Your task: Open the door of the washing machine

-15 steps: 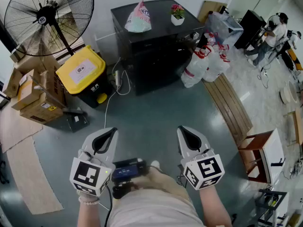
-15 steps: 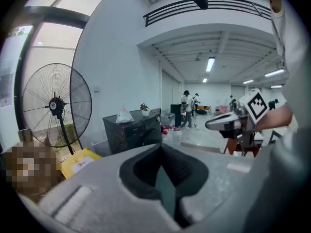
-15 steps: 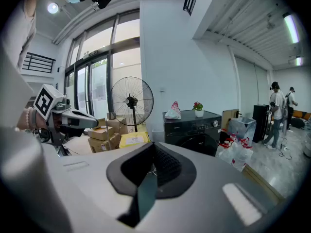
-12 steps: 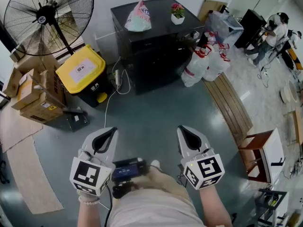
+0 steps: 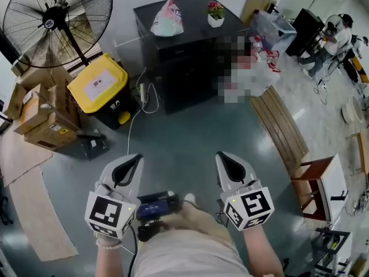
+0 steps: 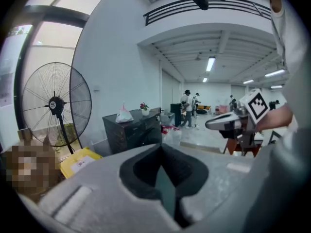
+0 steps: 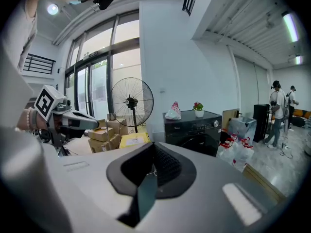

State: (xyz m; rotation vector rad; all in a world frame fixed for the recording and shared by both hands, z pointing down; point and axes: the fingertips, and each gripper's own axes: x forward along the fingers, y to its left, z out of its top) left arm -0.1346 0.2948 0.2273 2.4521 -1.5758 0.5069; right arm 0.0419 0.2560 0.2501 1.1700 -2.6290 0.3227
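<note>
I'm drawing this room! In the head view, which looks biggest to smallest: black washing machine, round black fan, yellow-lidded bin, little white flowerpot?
1-2. Black washing machine, round black fan: alike; fan head sits nearer the camera, so unsure.
3. Yellow-lidded bin.
4. Little white flowerpot.

Washer (image 5: 184,68) at far wall, centre. On its top: bag (image 5: 167,22) to the left, plant pot (image 5: 215,17) to the right. Bin (image 5: 99,88) just left of washer, with power strip (image 5: 144,94) on floor between the two. Fan (image 5: 55,22) behind bin, by the wall. Boxes (image 5: 37,117) stacked left of bin; mat (image 5: 34,212) on floor nearer than boxes. Planks (image 5: 279,128) on floor right of washer, running toward stool (image 5: 308,172) at near right. People (image 5: 337,36) far right, beyond planks. Left tongs (image 5: 134,160) and right tongs (image 5: 223,159) side by side at near edge, well apart from washer.
</note>
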